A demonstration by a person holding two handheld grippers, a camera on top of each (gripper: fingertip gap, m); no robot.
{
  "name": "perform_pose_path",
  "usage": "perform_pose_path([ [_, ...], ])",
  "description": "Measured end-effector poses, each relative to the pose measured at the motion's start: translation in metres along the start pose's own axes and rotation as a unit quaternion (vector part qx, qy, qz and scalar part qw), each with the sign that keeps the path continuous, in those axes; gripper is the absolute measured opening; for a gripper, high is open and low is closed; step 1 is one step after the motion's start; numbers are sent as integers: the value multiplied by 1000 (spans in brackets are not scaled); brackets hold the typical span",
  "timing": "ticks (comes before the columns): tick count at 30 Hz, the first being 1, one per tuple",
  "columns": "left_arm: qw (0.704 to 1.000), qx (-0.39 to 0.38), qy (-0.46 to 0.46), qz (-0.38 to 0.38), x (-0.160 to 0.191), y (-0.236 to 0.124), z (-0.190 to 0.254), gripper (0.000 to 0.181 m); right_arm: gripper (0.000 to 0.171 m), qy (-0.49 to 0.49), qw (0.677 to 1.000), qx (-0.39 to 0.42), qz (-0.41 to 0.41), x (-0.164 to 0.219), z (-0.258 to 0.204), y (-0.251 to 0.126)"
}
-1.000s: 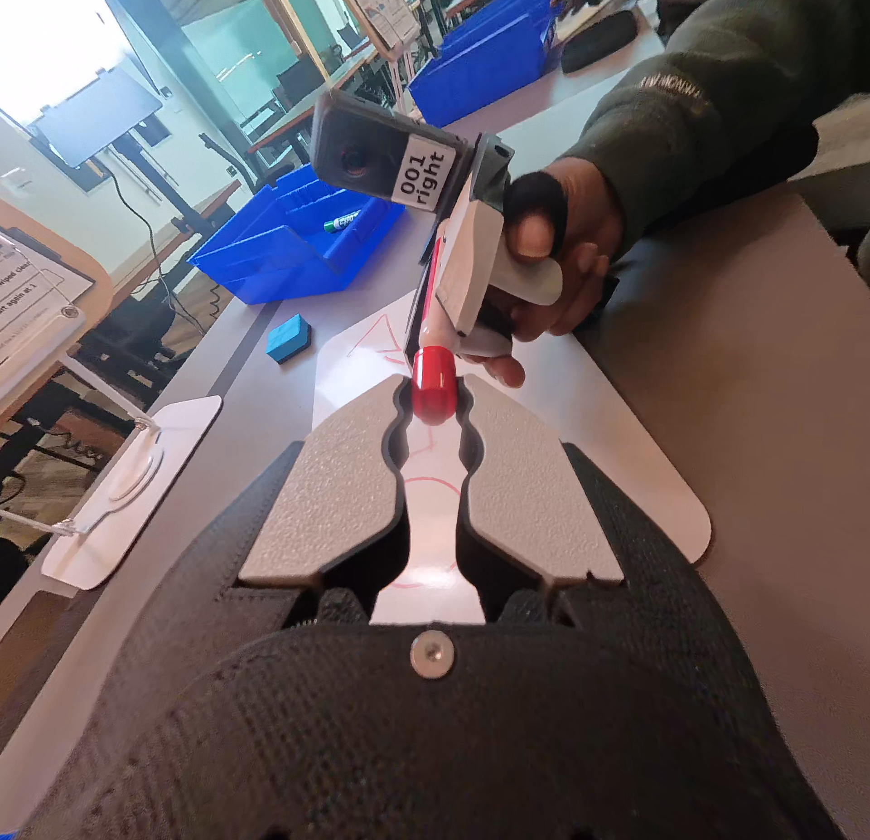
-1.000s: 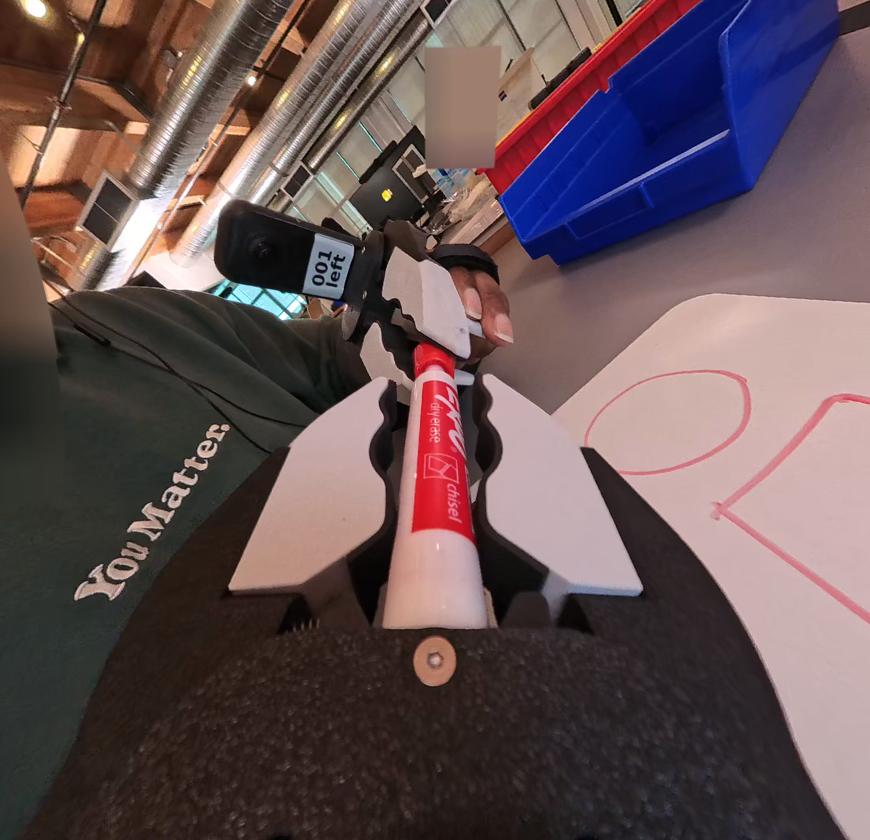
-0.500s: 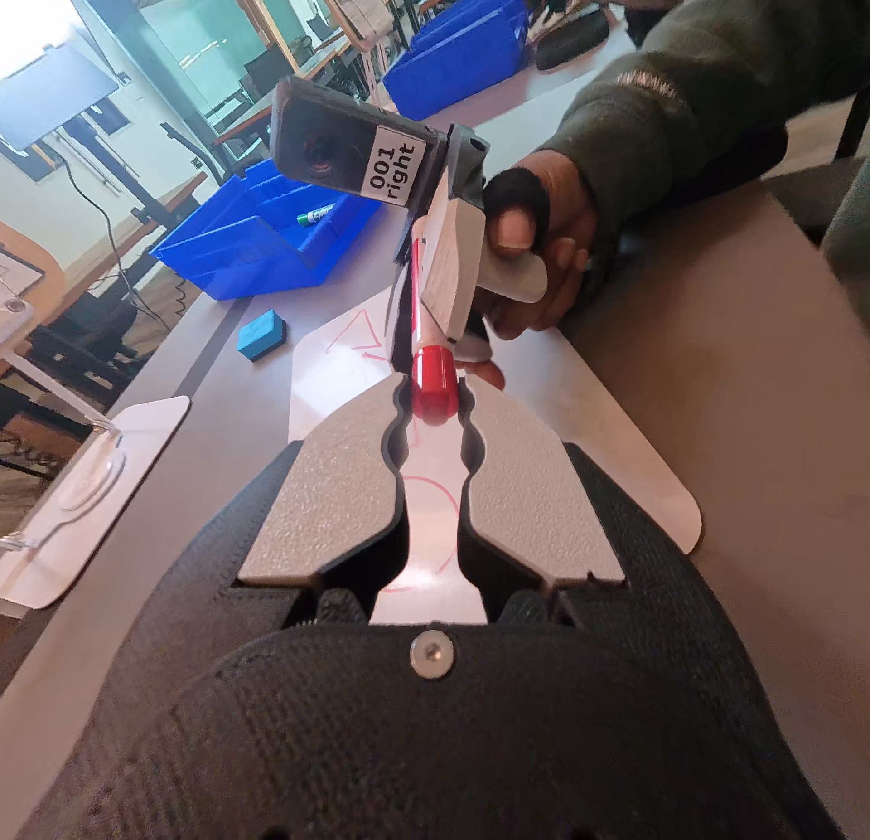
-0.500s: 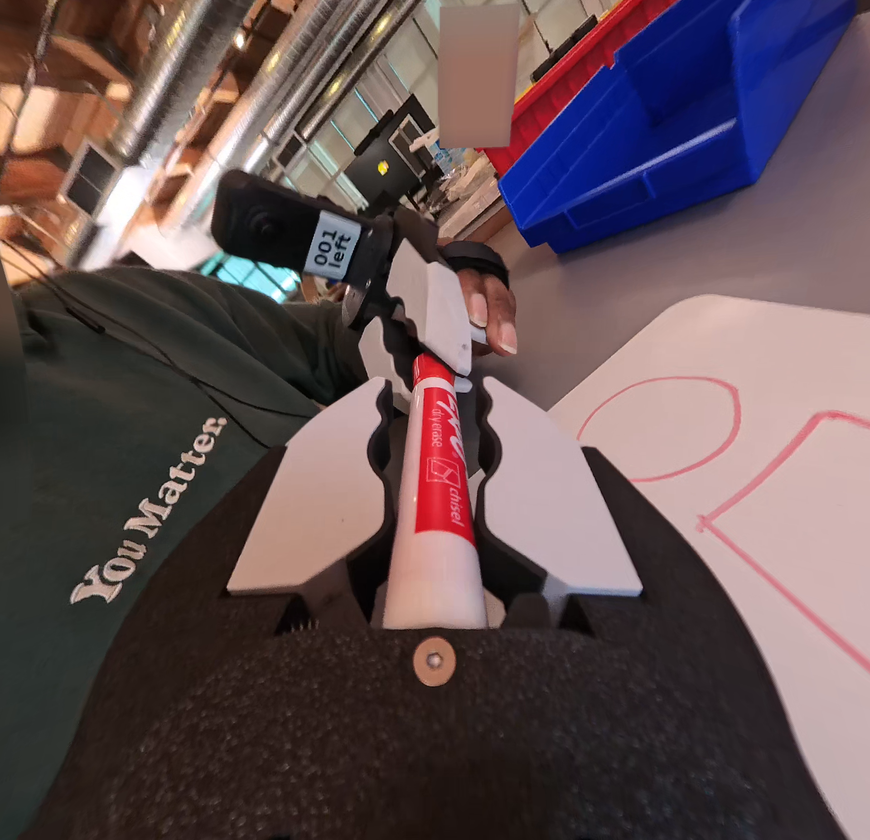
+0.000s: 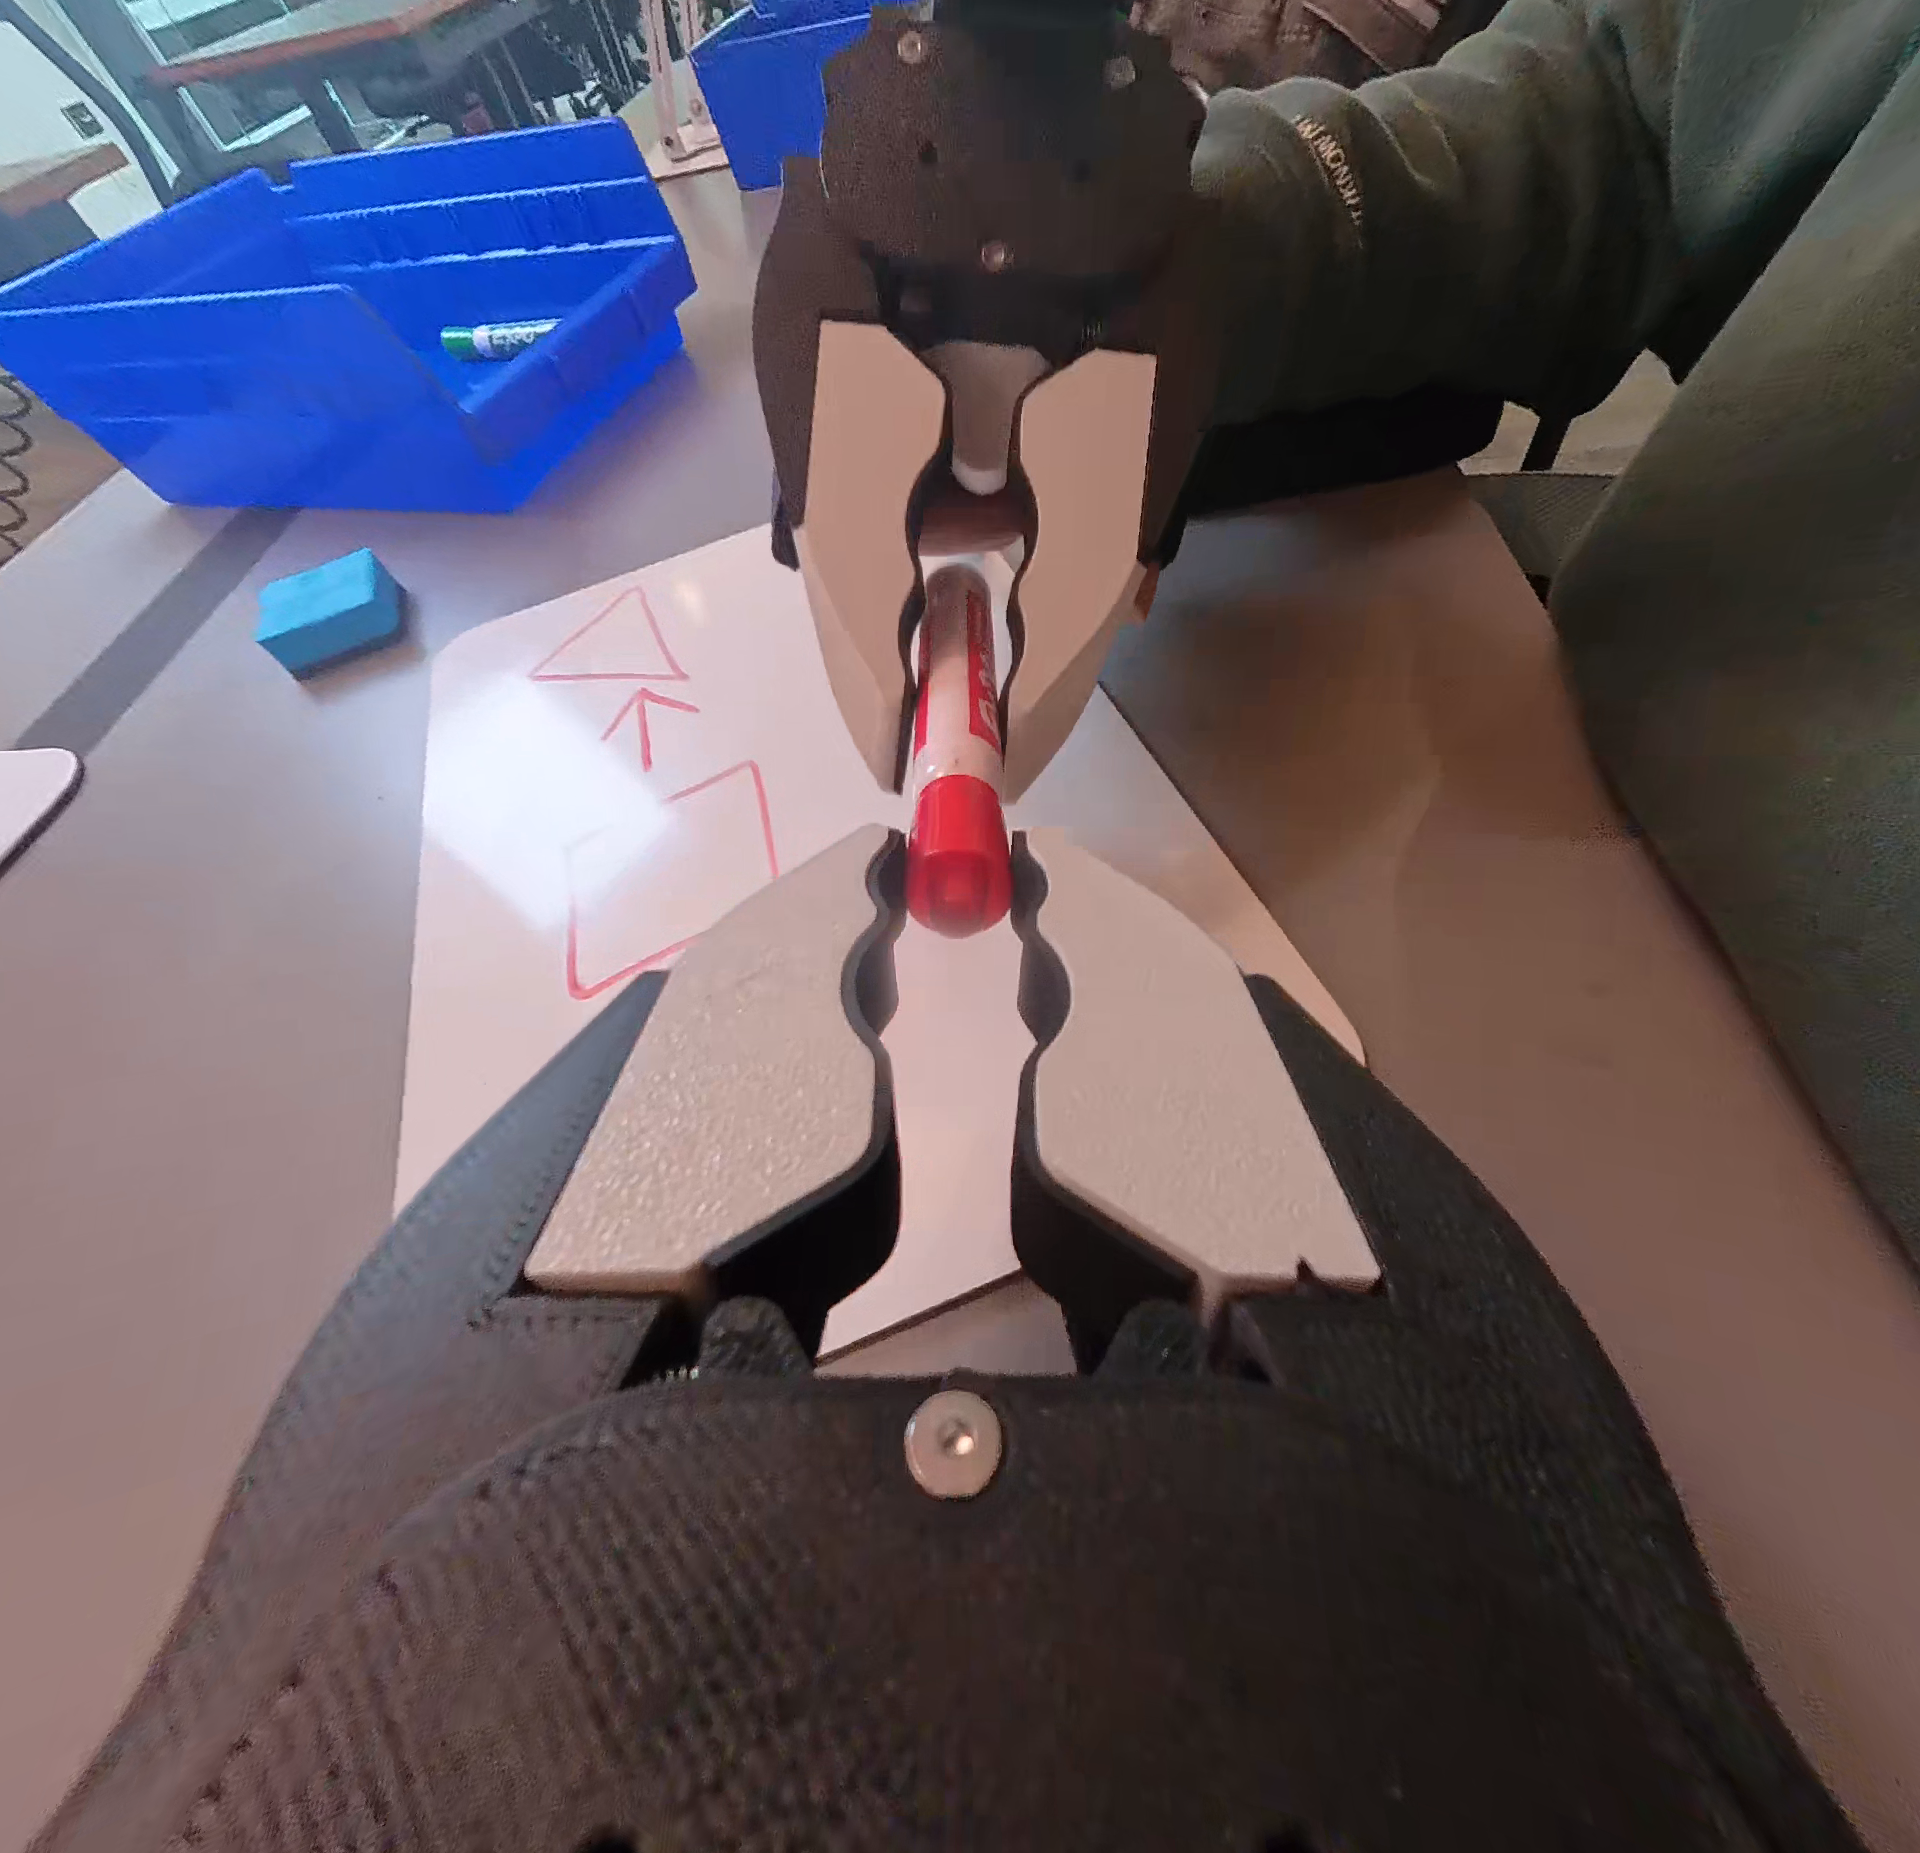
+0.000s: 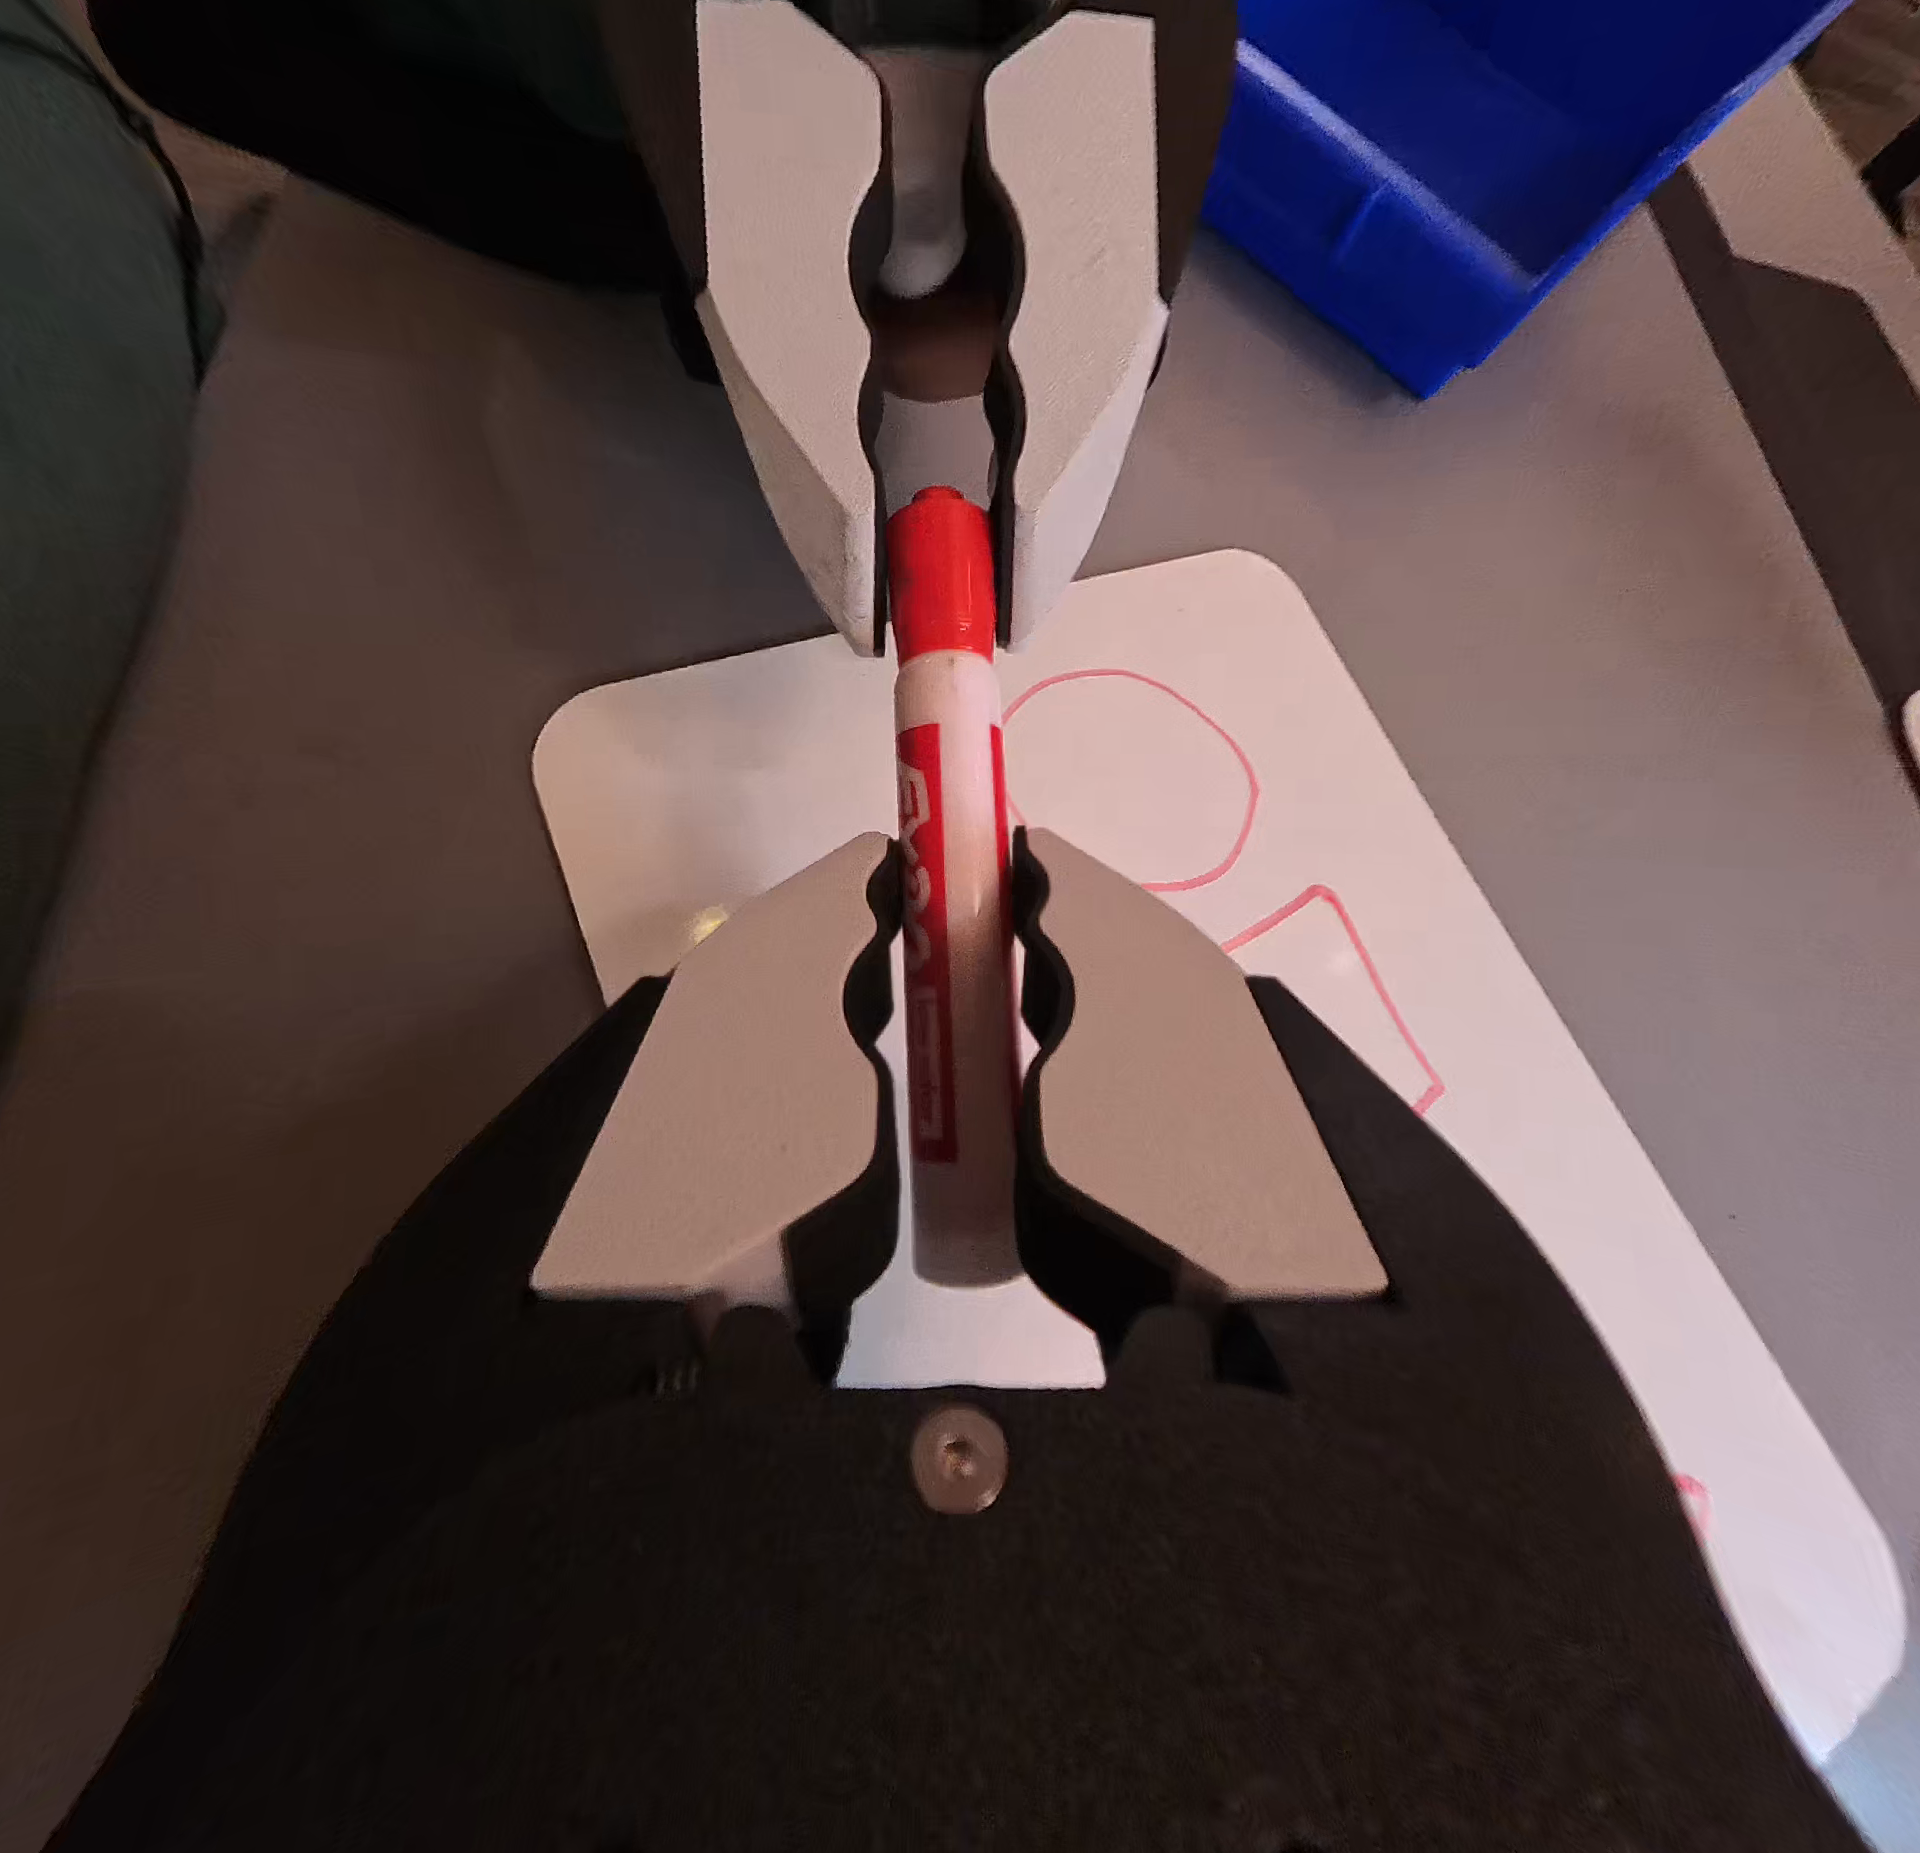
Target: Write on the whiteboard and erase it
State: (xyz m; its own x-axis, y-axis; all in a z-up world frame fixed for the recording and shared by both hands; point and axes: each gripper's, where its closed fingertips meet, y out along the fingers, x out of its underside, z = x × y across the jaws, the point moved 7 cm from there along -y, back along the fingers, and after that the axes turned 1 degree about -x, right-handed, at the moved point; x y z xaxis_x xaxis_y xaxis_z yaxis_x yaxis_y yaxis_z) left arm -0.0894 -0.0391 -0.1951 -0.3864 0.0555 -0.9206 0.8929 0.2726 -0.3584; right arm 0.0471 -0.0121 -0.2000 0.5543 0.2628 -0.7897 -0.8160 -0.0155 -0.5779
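1. Grey tabletop [image 5: 208, 1076] carries everything, and the whiteboard [image 5: 499, 868] lies flat on it as the landmark, with rounded corners and red outlines drawn on it: a triangle, an arrow and a four-sided shape in the left wrist view, a circle in the right wrist view.
2. Beyond the far left corner of the whiteboard sits a blue eraser block [image 5: 330, 610] on the table, apart from the board's edge.
3. Farther back from the whiteboard stands a blue bin [image 5: 312, 349] with a green-capped marker [image 5: 497, 339] lying inside it; more blue bins stand behind.
4. A dark green sleeve [image 5: 1507, 193] reaches in over the table to the right of the whiteboard.
5. Bare table shows to the left of the whiteboard, and its far half lies uncovered around the drawings.
6. Above the whiteboard, the red marker [image 6: 951, 868] bridges the two grippers, which face each other tip to tip.
7. The right gripper [image 6: 951, 853] is clamped around the marker's white barrel, fingers pressed on both sides.
8. The left gripper [image 5: 951, 847] closes its fingertips on the marker's red cap [image 5: 954, 863]; its jaws stand narrowly apart behind that.
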Motion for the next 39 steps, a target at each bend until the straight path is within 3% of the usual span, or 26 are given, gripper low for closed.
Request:
perform_pose_path([
  [5, 1000, 12, -16, 13, -2, 1, 4, 20, 19, 15, 999, -26, -12, 2, -5, 3],
  [9, 997, -21, -43, 56, -5, -4, -5, 24, 19, 58, 998, -26, 22, -1, 5, -6],
  [11, 994, -55, -62, 76, -5, -13, -15, 36, 19, 87, 995, -8, 48, 0, 16, -17],
  [15, 988, -86, -82, 98, -3, -32, -25, 26, 19, 164, 975, 81, 124, 6, 54, -58],
  [18, 988, -98, -73, 96, -1, -37, -25, 3, 19, 220, 934, 225, 168, 22, 93, -115],
  [20, 989, -79, -81, 92, -3, -36, -22, 0, 19, 263, 888, 338, 167, 43, 122, -164],
  [23, 990, -65, -86, 85, -2, -33, -18, 0, 19, 332, 814, 467, 95, 95, 172, -230],
  [25, 991, -61, -84, 82, -1, -31, -17, 0, 19, 394, 773, 496, 43, 137, 207, -251],
  [29, 991, -67, -81, 78, 1, -30, -17, 0, 20, 517, 719, 463, -37, 207, 254, -243],
  [34, 992, -70, -77, 68, 2, -30, -17, 0, 20, 577, 692, 429, -64, 231, 276, -217],
  [37, 992, -65, -81, 66, 3, -29, -17, 0, 23, 575, 701, 418, -53, 224, 282, -212],
  [39, 993, -64, -79, 65, 4, -28, -16, 0, 34, 546, 733, 406, -1, 207, 283, -209],
])
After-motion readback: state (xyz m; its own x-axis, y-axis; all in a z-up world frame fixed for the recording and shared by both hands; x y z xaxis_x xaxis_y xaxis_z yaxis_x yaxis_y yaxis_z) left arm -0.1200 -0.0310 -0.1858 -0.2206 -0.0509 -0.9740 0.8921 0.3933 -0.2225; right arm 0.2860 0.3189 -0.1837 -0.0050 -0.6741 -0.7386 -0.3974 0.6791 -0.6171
